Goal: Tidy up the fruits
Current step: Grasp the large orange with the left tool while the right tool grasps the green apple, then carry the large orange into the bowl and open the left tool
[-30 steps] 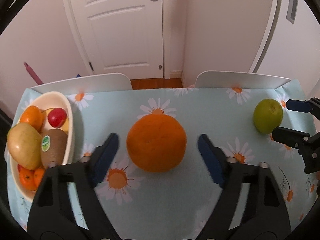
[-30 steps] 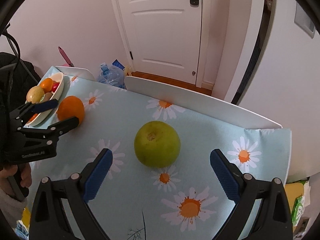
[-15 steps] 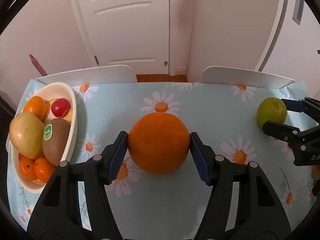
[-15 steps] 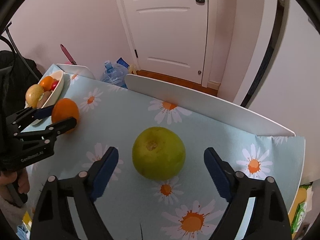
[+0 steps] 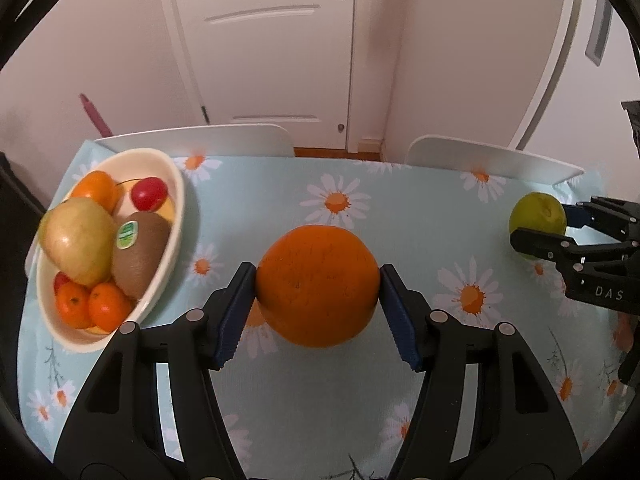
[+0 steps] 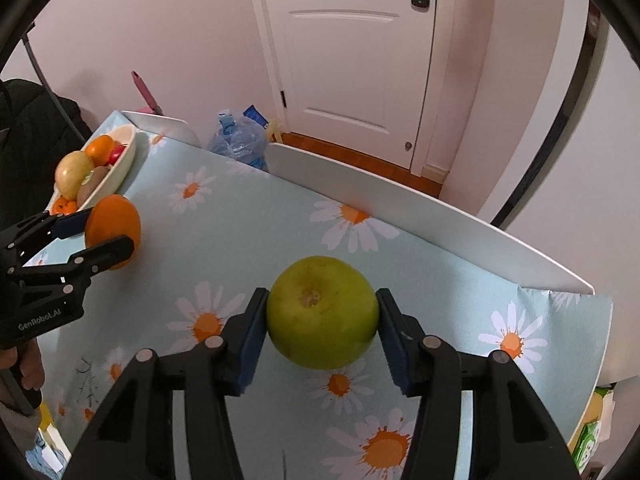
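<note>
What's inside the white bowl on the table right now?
The white bowl holds a yellow-green fruit, a stickered kiwi, a red cherry and three small oranges. Anything beneath that pile is covered.

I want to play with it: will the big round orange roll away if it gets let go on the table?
Probably yes. The big round orange is ball-shaped, and the flat daisy-print tablecloth has no visible edge to stop it. Its dimpled skin likely helps the left tool, whose blue pads press both sides, to hold without slipping. It looks firm, not squishy.
</note>
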